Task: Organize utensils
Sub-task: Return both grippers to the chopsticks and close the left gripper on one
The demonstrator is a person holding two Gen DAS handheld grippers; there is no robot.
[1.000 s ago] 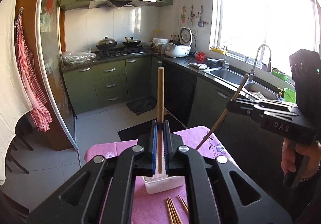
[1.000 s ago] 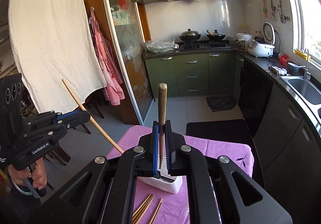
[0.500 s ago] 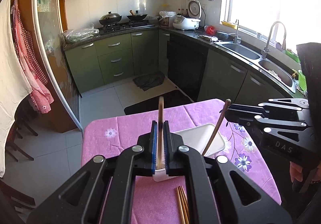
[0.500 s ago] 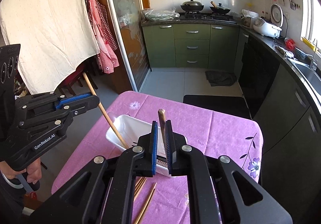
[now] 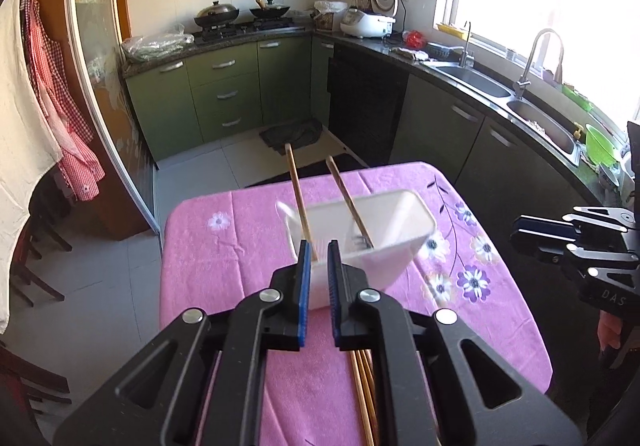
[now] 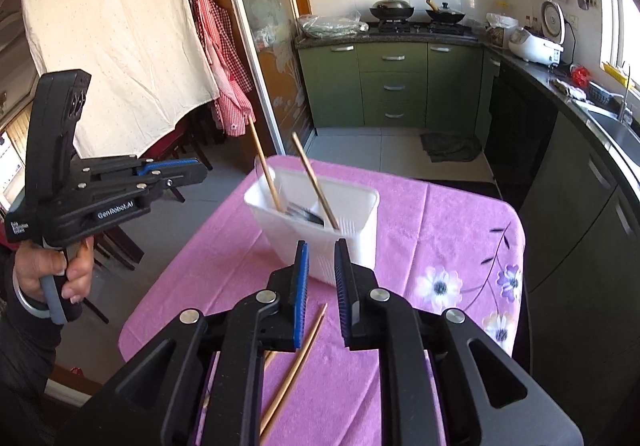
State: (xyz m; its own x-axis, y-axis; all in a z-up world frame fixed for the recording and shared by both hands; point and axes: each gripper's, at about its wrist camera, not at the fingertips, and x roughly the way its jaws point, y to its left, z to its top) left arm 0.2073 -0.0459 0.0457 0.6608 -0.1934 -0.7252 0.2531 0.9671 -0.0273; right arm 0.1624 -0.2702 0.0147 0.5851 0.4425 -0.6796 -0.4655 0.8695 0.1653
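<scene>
A white plastic container (image 5: 396,222) (image 6: 360,202) stands on the pink flowered tablecloth (image 5: 224,246) (image 6: 440,230). Two wooden chopsticks lean upright inside it, one on the left (image 5: 298,198) (image 6: 266,166) and one on the right (image 5: 348,202) (image 6: 314,178). My left gripper (image 5: 317,246) (image 6: 202,170) hovers just short of the container. Its jaws are opening and its pads press on nothing. My right gripper (image 6: 321,246) (image 5: 516,234) hangs close to the container's near wall; its jaws are also opening, with nothing between them. Several loose chopsticks (image 5: 362,386) (image 6: 304,350) lie on the cloth under the grippers.
A dark utensil (image 6: 306,214) lies inside the container. Dark counters with a sink (image 5: 480,82) run along the right and green cabinets (image 6: 394,86) along the back. A person's hand (image 6: 44,270) holds the left gripper's handle. Chairs (image 5: 28,246) stand left of the table.
Both grippers came down over the container. Each let go of its chopstick, and the two sticks now lean in the container. Both pairs of jaws have parted slightly.
</scene>
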